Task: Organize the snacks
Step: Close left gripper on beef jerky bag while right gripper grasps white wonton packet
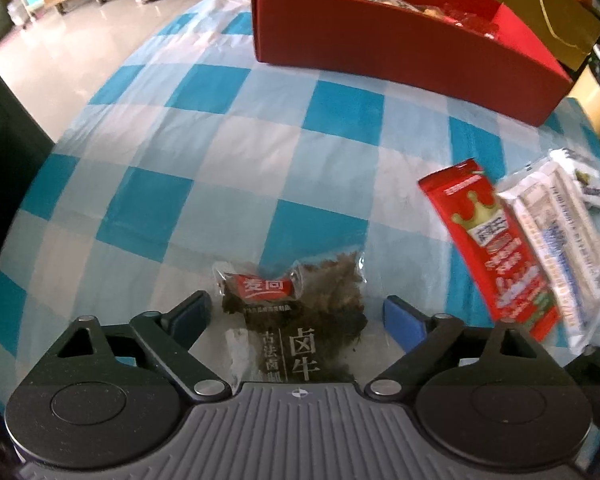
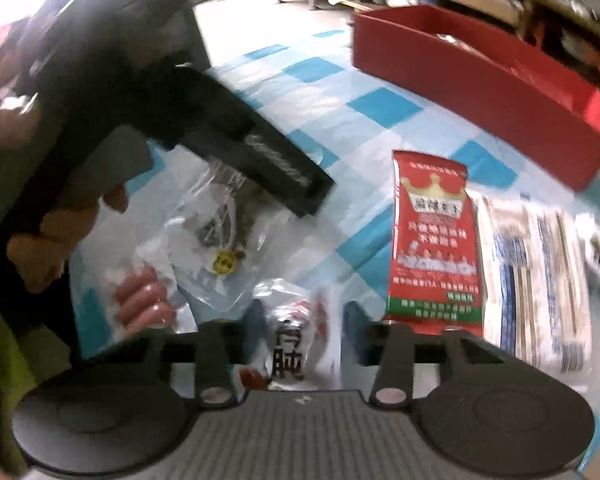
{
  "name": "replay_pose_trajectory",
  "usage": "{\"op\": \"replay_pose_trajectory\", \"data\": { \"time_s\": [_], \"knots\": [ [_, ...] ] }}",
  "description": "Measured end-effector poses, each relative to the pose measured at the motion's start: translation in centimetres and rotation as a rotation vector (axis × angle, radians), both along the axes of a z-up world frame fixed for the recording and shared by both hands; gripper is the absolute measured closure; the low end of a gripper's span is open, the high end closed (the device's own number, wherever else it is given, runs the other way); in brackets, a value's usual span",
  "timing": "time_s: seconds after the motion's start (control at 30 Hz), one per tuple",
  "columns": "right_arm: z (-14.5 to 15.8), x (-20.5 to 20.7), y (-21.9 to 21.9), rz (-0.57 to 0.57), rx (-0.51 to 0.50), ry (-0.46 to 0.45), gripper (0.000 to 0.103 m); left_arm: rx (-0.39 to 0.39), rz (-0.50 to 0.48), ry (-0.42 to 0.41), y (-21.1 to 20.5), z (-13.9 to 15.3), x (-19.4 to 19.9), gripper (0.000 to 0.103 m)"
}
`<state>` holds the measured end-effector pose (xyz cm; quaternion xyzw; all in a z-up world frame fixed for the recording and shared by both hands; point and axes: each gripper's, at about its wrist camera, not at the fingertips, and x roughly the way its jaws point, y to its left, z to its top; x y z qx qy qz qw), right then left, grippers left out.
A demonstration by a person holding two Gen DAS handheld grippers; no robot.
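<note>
Checked blue-and-white cloth (image 1: 236, 128) covers the table; shelves and cardboard boxes stand behind it.

Left to right:
- Left gripper (image 1: 298, 310): tongs wide, pointing steeply down, straddling a clear packet of dark braised snack (image 1: 312, 312) near the cloth's near edge. Pads stand clear of the packet on both sides; nothing gripped. Packet's long axis runs away from the camera, toward the far edge, printed end nearest the gripper.
- Right gripper (image 2: 296, 320): tongs narrow, closed on a small red-and-white wrapped snack (image 2: 300, 336). Wrapper's long axis runs along the fingers. View blurred, so pad contact reads only roughly.
- Red crown-print packet (image 1: 496, 248): flat on the cloth toward its right edge, long axis near-to-far, top end tilted toward the red box (image 1: 400, 46).
- White striped packets (image 1: 560, 240): just beside the red packet, roughly parallel.
- Red box at the far edge, some snacks already inside.

Step in hand, as I judge it: picking loose packets for transfer to the box. Right has its item; left is lined up only. Next move calls for the left tongs to lower and close across the packet's short axis, then both carry toward the box.
</note>
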<state>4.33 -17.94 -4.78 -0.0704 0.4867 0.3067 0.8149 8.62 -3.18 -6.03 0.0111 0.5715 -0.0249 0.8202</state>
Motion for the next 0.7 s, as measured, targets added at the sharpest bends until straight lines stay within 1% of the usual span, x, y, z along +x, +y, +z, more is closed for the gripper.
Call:
{"op": "replay_pose_trajectory", "data": {
  "time_s": [0.2,0.3,0.37,0.4,0.43,0.47,0.53,0.57,0.6,0.63,0.67,0.7],
  "knots": [
    [-0.1,-0.1,-0.2,-0.044,0.017,0.022,0.067,-0.015,0.010,0.009,0.0,0.2,-0.1,0.010],
    [-0.3,0.1,-0.6,-0.104,0.050,0.054,0.066,-0.003,0.004,0.009,-0.2,0.1,0.0,0.009],
    [-0.3,-0.2,-0.6,-0.146,0.060,0.050,0.064,0.013,-0.006,0.005,-0.4,-0.1,0.0,0.007],
    [-0.3,-0.4,-0.4,-0.154,0.061,0.043,0.059,0.021,-0.009,0.001,-0.5,-0.2,0.0,0.006],
    [-0.4,-0.7,0.0,-0.153,0.056,0.030,0.051,0.025,-0.016,0.000,-0.6,-0.3,-0.1,0.005],
    [-0.4,-1.0,0.6,-0.148,0.049,0.018,0.045,0.030,-0.021,-0.001,-0.6,-0.3,-0.2,0.005],
    [-0.6,-1.9,2.0,-0.123,0.014,-0.012,0.024,0.022,-0.023,0.005,-0.4,-0.2,-0.3,0.004],
    [-0.8,-2.3,2.8,-0.100,-0.014,-0.034,0.020,0.017,-0.025,0.006,-0.4,-0.2,-0.4,0.004],
    [-1.0,-2.8,3.4,-0.080,-0.041,-0.056,0.013,0.014,-0.026,0.006,-0.3,-0.2,-0.5,0.003],
    [-1.3,-3.1,4.0,-0.062,-0.059,-0.070,0.004,0.014,-0.024,0.007,-0.2,-0.3,-0.5,0.002],
    [-1.5,-3.2,4.3,-0.048,-0.068,-0.070,0.000,0.017,-0.022,0.008,-0.1,-0.4,-0.5,0.001],
    [-1.7,-3.4,4.7,-0.037,-0.087,-0.075,0.000,0.022,-0.022,0.007,-0.1,-0.5,-0.5,0.001]
  ]
}}
